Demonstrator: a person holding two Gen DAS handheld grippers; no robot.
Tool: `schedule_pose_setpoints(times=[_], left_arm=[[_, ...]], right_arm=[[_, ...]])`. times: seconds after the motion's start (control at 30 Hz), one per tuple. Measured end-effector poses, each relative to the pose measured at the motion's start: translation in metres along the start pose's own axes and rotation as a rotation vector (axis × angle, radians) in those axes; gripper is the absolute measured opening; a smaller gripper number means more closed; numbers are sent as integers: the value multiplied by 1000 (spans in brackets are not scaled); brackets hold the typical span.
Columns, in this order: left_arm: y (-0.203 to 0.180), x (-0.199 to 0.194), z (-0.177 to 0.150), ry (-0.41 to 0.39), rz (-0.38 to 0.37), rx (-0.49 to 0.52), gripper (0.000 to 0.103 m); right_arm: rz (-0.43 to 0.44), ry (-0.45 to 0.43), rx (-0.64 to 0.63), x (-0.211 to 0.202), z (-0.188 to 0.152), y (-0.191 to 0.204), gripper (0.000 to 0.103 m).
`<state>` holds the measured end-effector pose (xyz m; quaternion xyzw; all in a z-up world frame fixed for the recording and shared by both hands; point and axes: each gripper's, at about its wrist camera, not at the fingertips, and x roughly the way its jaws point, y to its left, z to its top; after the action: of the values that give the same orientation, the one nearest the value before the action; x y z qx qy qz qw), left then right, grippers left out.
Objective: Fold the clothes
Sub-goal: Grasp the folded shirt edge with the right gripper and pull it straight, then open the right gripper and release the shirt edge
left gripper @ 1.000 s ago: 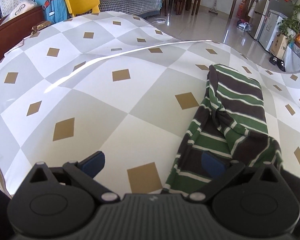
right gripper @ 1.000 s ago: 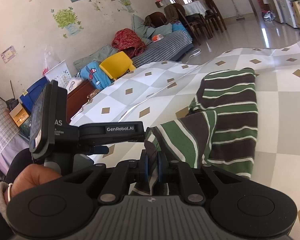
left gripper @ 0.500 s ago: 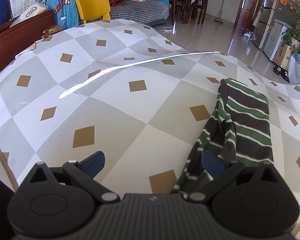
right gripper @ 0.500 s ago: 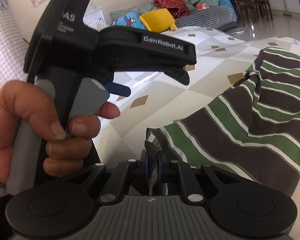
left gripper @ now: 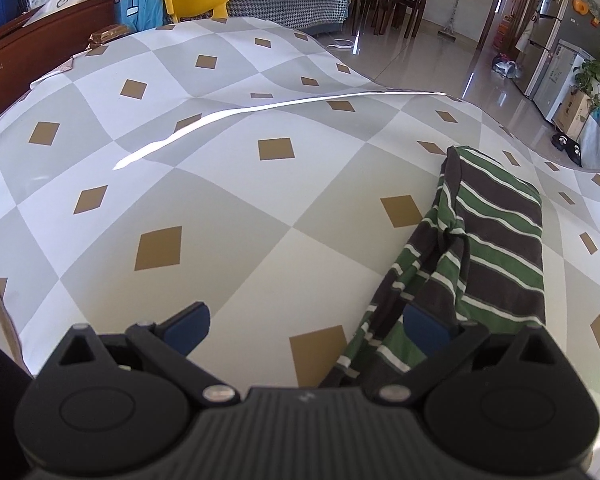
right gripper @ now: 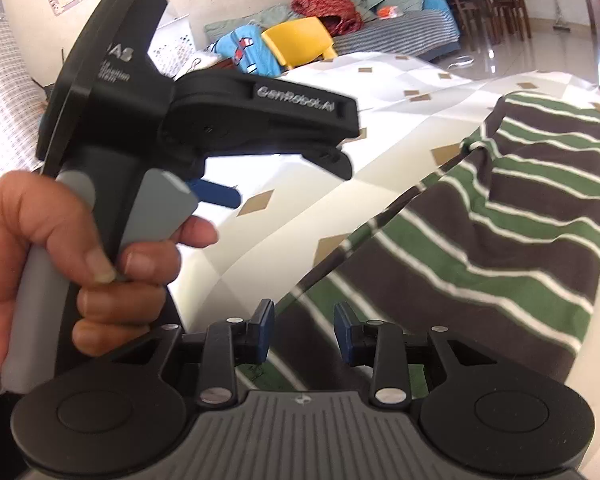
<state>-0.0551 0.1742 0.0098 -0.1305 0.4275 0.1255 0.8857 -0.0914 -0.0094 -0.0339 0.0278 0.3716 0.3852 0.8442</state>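
Green-and-brown striped garment lies folded lengthwise on the diamond-patterned tablecloth, near the table's right edge. Over its near end, the right gripper is opening, its blue pads clear of the cloth beneath them. The left gripper stands wide open and empty, one blue fingertip above the garment's near corner.
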Motion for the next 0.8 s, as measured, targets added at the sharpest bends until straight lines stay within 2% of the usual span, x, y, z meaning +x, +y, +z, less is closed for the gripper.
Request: schedule_pose_setpoints(times=[0.27, 0.47, 0.8], left_arm=[[8, 0, 2, -11, 40, -44, 103], [12, 4, 3, -2, 55, -69, 103], [14, 15, 3, 24, 53, -94, 103]], right_arm=[[-135, -46, 35, 6, 24, -14, 37], [-165, -55, 47, 16, 35, -14, 40], [-257, 1, 46, 51, 46, -10, 41]])
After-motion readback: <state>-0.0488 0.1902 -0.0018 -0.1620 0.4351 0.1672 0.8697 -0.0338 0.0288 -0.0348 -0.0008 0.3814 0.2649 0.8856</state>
